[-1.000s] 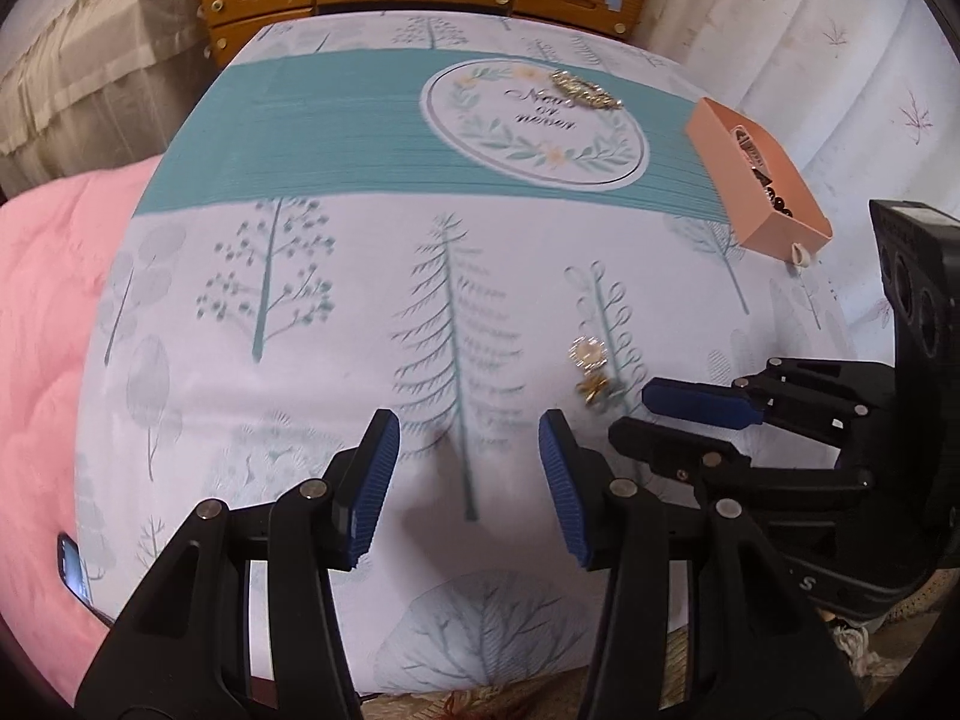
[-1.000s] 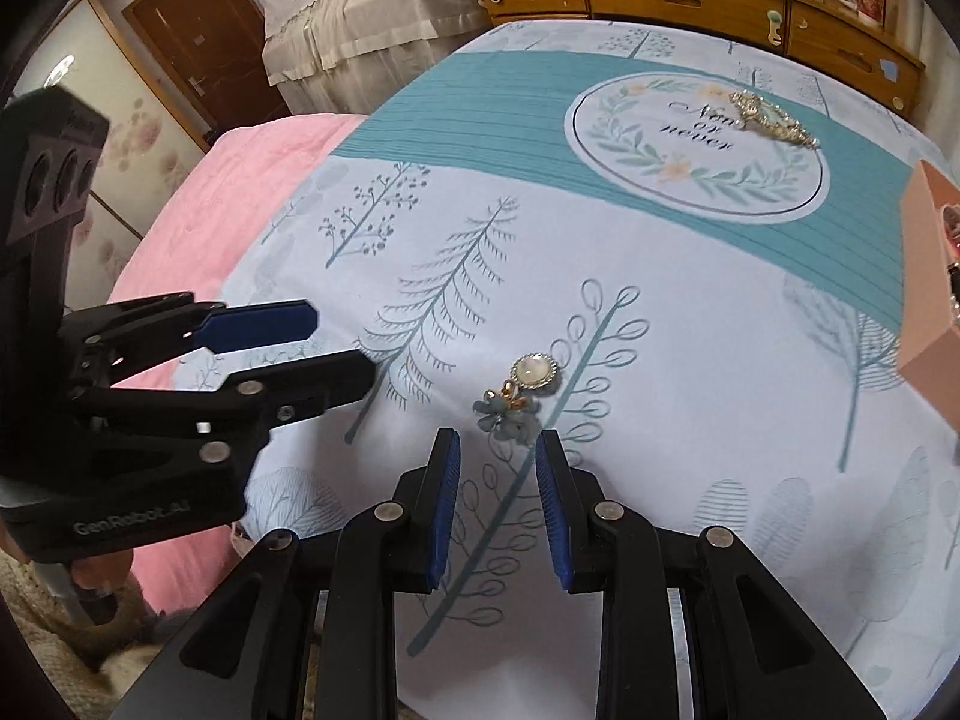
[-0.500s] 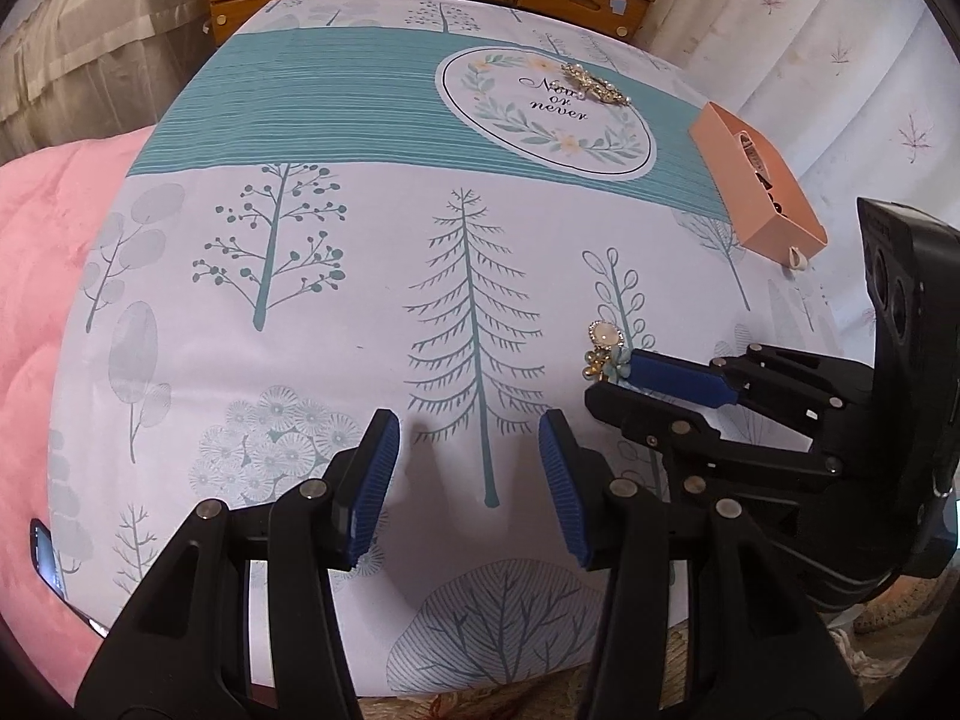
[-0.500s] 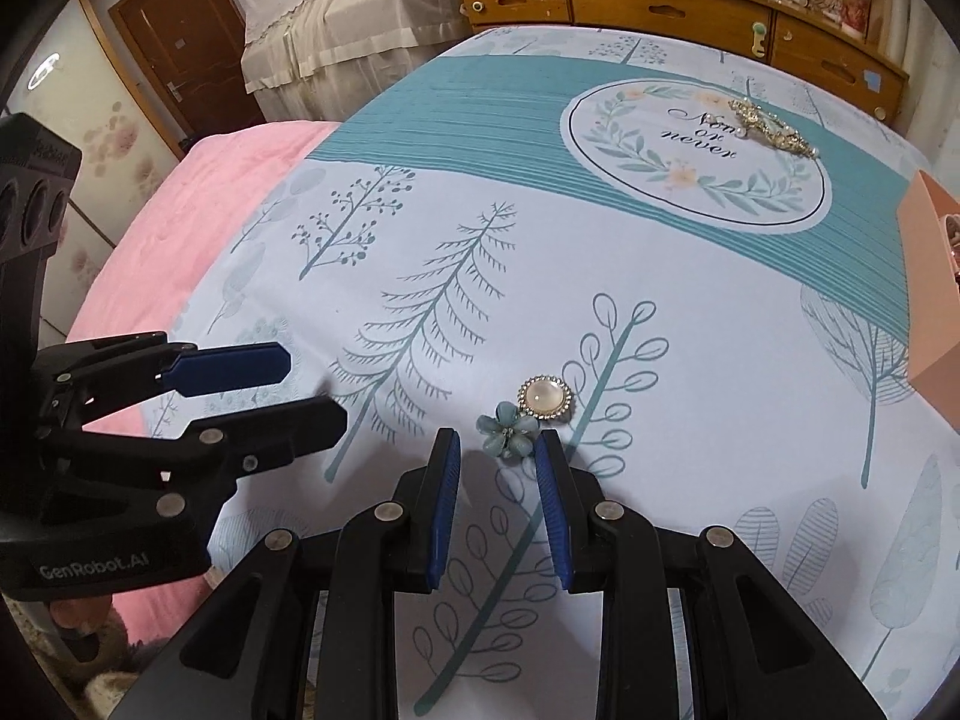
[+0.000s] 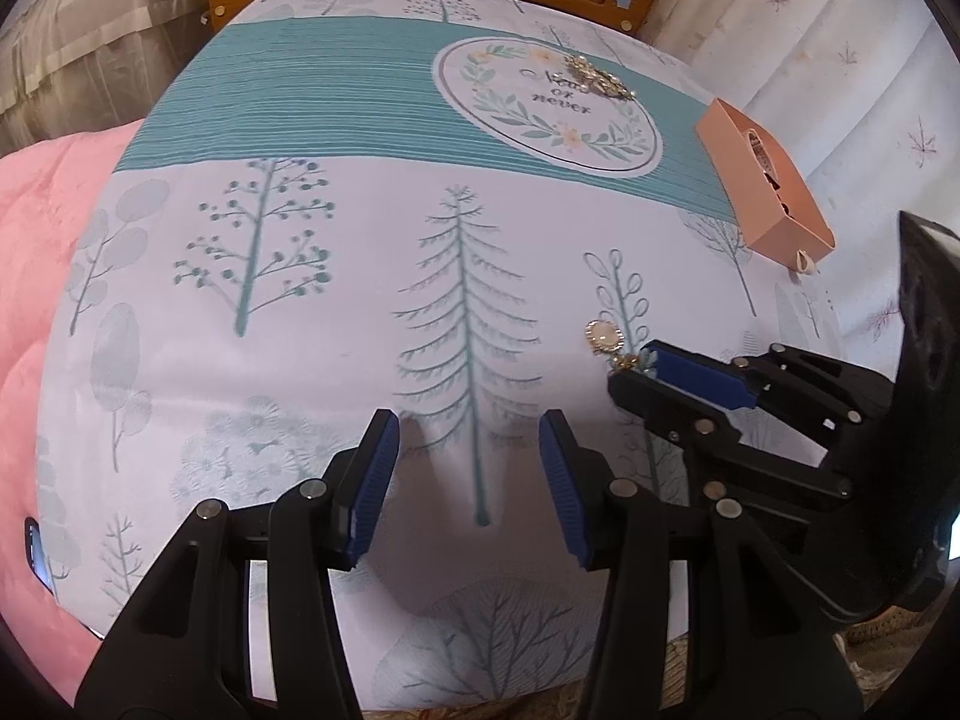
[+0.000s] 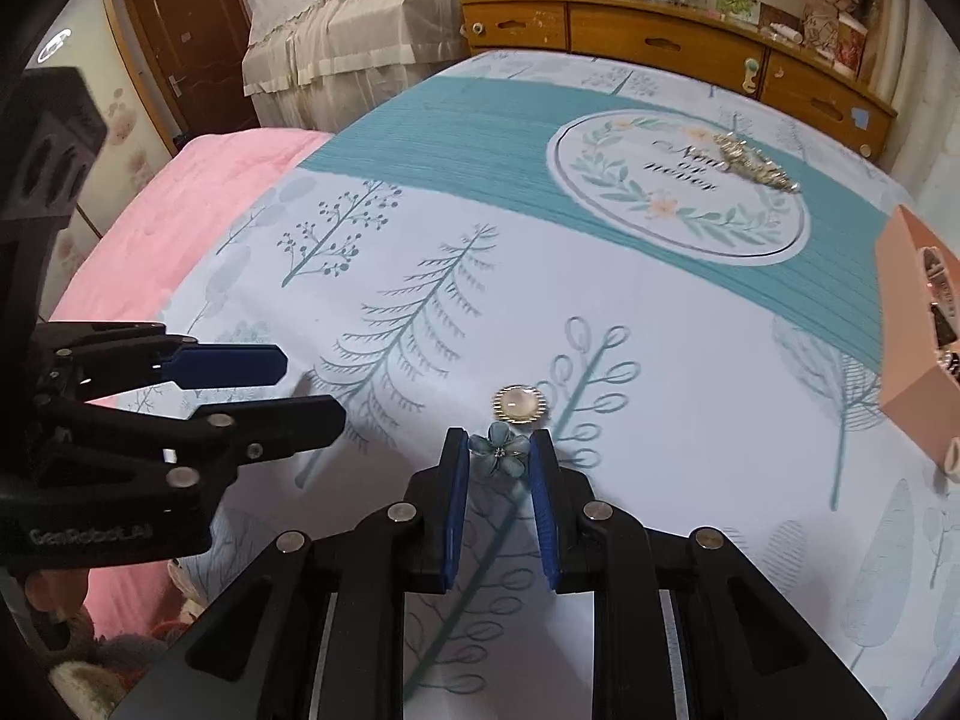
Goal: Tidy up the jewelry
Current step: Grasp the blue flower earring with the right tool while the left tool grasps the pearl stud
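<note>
A small earring with a round pearl top and a blue flower drop lies on the printed bedspread. My right gripper is open with its blue pads on either side of the flower. The earring also shows in the left wrist view, at my right gripper's tips. My left gripper is open and empty, low over the cloth to the left. A gold rhinestone hair clip lies on the round wreath print. A pink box holding jewelry stands at the right.
A wooden dresser runs along the far edge of the bed. A pink quilt lies to the left. A small shell-like piece sits at the pink box's near corner. A dark phone edge shows at the lower left.
My right gripper has moved forward until its pads flank the flower drop. The left gripper has stayed open and shifted slightly closer over the cloth.
</note>
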The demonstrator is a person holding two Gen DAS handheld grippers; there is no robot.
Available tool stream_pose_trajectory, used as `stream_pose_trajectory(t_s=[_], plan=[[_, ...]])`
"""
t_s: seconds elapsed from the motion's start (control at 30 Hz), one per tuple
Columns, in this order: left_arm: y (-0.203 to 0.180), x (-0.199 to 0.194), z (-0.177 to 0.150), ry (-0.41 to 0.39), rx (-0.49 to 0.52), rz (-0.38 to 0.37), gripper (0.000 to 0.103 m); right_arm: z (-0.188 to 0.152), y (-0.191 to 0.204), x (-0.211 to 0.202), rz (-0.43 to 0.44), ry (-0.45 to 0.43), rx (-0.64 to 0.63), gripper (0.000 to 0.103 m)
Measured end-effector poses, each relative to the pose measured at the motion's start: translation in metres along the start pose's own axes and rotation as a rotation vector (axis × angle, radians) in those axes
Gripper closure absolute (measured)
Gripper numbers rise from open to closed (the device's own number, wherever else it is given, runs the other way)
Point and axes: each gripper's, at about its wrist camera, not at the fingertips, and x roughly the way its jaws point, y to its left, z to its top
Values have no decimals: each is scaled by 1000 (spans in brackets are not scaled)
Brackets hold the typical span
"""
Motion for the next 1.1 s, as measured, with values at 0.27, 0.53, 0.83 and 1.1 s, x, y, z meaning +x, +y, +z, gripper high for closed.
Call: stream_pose_trajectory(t_s=[0.27,0.53,0.83,1.1], plan=[[-36,15,19,5,77,-11,58,-6,-50,-23,-45,-44,127,83],[-61,38,32,14,90,4,58,-19,-104,-40,-58,-77,239,83],[-80,44,36,-11,124,95,78,-26,-120,-35,-14,-71,263,83],[-89,45,32,-9,150,143,86,-31,-131,-37,11,-79,282,83]])
